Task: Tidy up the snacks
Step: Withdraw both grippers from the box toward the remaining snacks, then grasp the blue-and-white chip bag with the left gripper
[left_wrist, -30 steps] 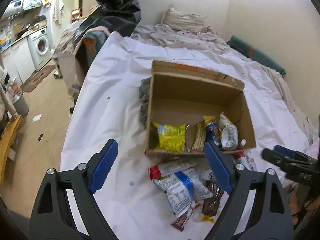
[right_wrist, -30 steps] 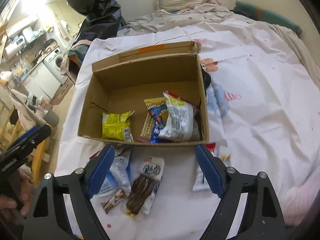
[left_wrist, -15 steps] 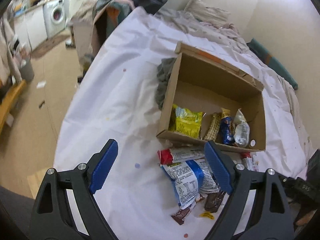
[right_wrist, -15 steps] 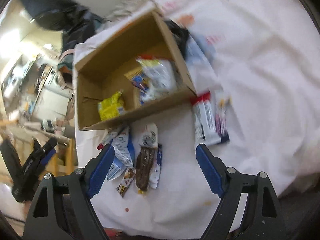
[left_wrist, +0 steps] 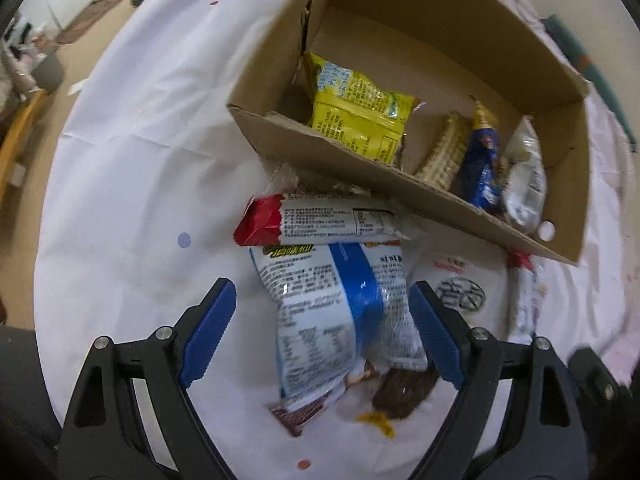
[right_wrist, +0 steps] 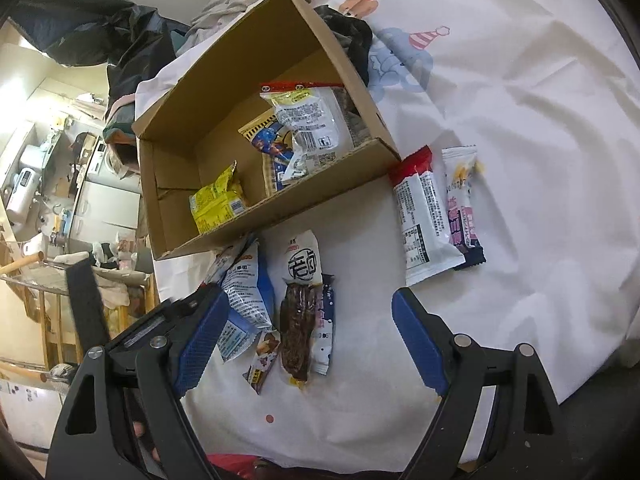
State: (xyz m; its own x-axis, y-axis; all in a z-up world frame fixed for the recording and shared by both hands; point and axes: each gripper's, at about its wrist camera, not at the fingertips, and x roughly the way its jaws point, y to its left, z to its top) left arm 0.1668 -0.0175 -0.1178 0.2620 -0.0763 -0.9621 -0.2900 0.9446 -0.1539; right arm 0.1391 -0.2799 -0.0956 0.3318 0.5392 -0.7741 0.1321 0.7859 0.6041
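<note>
A cardboard box (left_wrist: 360,168) lies on a white sheet with a yellow packet (left_wrist: 356,116), a blue packet (left_wrist: 482,164) and other snacks inside. In front of it lie loose snacks. My left gripper (left_wrist: 322,320) is open and points down at a blue-and-white bag (left_wrist: 340,308), which lies between its pads. A red-ended white packet (left_wrist: 320,220) lies just beyond the bag. My right gripper (right_wrist: 310,332) is open above a brown meat snack (right_wrist: 298,320), not touching it. The same blue-and-white bag (right_wrist: 248,296) lies at its left finger. A red-and-white packet (right_wrist: 424,216) and a pink-and-white packet (right_wrist: 464,208) lie right of the box (right_wrist: 272,208).
A dark cloth (right_wrist: 352,40) lies against the box's far side. A black bag (right_wrist: 100,28) sits at the head of the bed. The sheet's edge (right_wrist: 172,280) drops to the floor on the left, with wooden furniture (right_wrist: 40,312) below.
My left gripper has dropped and tipped down towards the loose snacks, and the blue-and-white bag now lies between its pads. My right gripper has rolled and lowered over the snacks. Both stay open.
</note>
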